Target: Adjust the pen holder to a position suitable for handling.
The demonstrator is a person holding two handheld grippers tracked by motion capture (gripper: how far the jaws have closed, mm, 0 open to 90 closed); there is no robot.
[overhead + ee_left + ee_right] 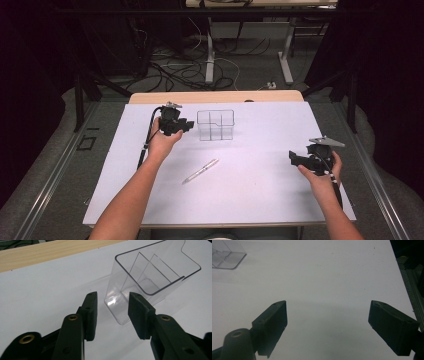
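A clear plastic organiser box [215, 124] with inner dividers stands at the back middle of the white table. My left gripper [188, 124] is just left of it, open, its jaws pointing at the box's near corner [117, 306] without touching it. In the left gripper view the gripper [113, 297] has nothing between its jaws. A silver pen [200, 171] lies on the table in front of the box. My right gripper [293, 158] hovers at the right side of the table, open wide, with bare table between its jaws [328, 305]. The box's corner [227, 253] shows far off at upper left.
The white sheet [250, 190] covers the table; a wooden strip [215, 96] runs along its far edge. A metal rail [413, 290] borders the table's right side. Cables and desk legs [210, 60] lie on the floor beyond.
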